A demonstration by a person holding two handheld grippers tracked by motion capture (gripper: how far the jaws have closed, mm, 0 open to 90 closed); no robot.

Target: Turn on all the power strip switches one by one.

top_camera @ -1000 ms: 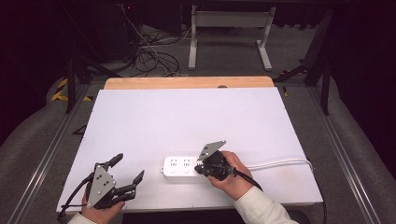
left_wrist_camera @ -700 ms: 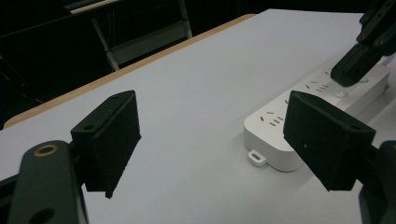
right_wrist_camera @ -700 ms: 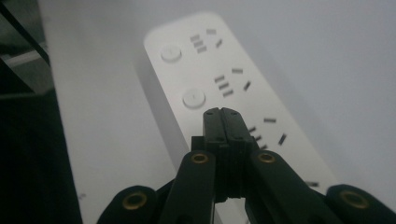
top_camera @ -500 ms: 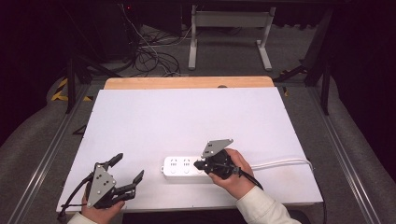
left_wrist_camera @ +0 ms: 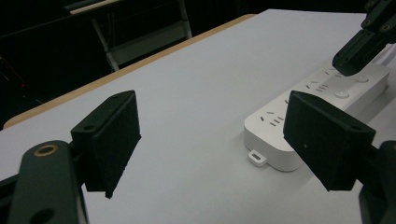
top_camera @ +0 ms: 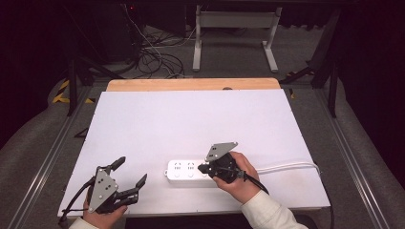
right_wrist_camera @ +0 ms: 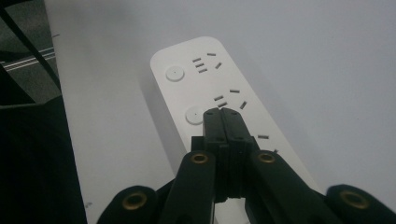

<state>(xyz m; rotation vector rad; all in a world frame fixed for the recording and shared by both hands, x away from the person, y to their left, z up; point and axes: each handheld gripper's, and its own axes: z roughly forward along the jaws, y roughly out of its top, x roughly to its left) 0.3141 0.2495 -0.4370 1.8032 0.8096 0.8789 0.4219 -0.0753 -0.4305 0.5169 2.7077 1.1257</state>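
Observation:
A white power strip (top_camera: pixel 184 172) lies on the white table (top_camera: pixel 191 124) near its front edge, and its white cable (top_camera: pixel 286 167) runs off to the right. My right gripper (top_camera: pixel 201 168) is shut with nothing between its jaws. Its tips rest over the strip's right half. In the right gripper view the closed tips (right_wrist_camera: pixel 222 113) sit on the strip (right_wrist_camera: pixel 205 74) beside a round button (right_wrist_camera: pixel 194 115). My left gripper (top_camera: pixel 131 170) stands open at the front left, apart from the strip. In the left gripper view the strip (left_wrist_camera: pixel 289 112) lies beyond the spread jaws.
A wooden strip (top_camera: pixel 191 84) borders the table's far edge. Beyond it, on the floor, are a tangle of cables (top_camera: pixel 153 52) and a metal stand (top_camera: pixel 234 33). A rail (top_camera: pixel 344 157) runs along the table's right side.
The right gripper has shifted slightly to the right over the power strip. The left gripper has stayed put.

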